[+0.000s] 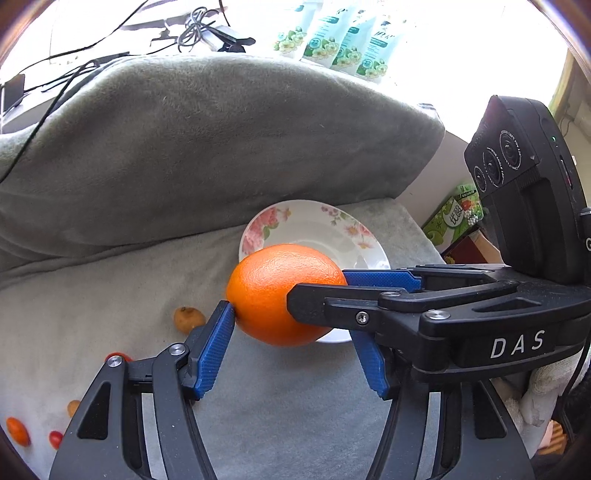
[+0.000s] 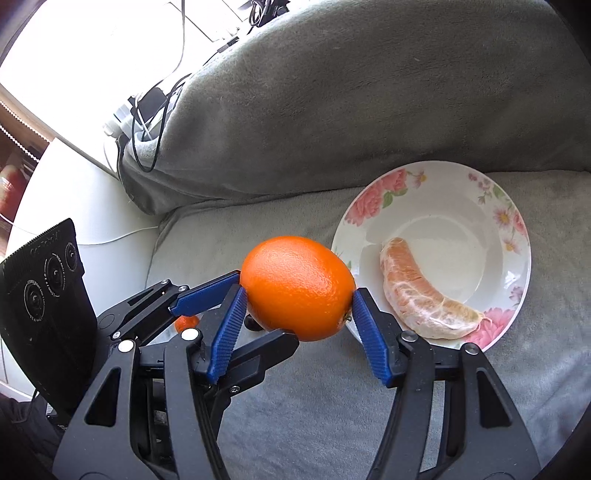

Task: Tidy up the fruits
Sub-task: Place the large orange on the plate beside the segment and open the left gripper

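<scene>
Grey sofa cushion [image 2: 295,387] carries a flowered plate [image 2: 498,206] with a peeled segment [image 2: 424,295]. Both the left hand-held gripper [image 1: 295,343] and right hand-held gripper [image 2: 299,317] clamp one orange [image 2: 297,288], raised just left of the plate.

1. A grey plush sofa seat [image 1: 92,295] fills the foreground, its fabric lightly wrinkled.
2. A thick grey back cushion [image 1: 221,140] rises behind it.
3. Black cables [image 1: 195,29] tangle on a bright ledge beyond.
4. Strong daylight washes out that ledge.
5. Floral-printed packs [image 1: 343,40] stand in a row there.
6. A white surface [image 2: 92,199] adjoins the sofa's end.
</scene>
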`<state>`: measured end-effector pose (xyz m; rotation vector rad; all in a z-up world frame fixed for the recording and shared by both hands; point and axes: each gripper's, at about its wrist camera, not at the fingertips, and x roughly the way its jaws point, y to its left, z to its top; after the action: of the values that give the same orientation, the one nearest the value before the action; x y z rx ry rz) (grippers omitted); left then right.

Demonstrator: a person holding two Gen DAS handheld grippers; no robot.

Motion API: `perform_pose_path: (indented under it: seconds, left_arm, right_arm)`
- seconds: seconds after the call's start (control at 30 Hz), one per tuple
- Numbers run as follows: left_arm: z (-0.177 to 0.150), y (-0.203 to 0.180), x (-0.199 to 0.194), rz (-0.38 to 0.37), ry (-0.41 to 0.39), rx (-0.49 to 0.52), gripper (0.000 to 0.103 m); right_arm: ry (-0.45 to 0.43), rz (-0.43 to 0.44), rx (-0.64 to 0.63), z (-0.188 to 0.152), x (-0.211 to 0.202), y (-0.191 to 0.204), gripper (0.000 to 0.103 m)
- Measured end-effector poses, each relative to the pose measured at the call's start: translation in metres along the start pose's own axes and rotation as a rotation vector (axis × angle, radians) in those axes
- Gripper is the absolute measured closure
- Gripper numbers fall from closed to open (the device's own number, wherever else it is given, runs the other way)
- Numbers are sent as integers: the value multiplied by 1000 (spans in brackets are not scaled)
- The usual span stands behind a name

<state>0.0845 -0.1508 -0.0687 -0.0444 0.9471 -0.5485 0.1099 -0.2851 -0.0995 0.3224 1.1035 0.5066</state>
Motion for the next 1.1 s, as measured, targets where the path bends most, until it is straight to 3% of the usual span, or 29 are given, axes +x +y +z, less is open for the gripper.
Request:
perform_pose_path:
  seconds: [0.77, 0.83, 1.1]
  left_arm:
    - [28, -33, 59, -53, 28, 24, 40]
    - [29, -37, 60, -86, 30, 34, 56]
    - [26, -33, 51, -84, 42, 22, 56]
  right_arm:
    - [2, -35, 51, 21, -7, -74, 41]
    - [-6, -19, 58, 23, -9, -77, 42]
    - [-63, -69, 84, 26, -28, -85, 42]
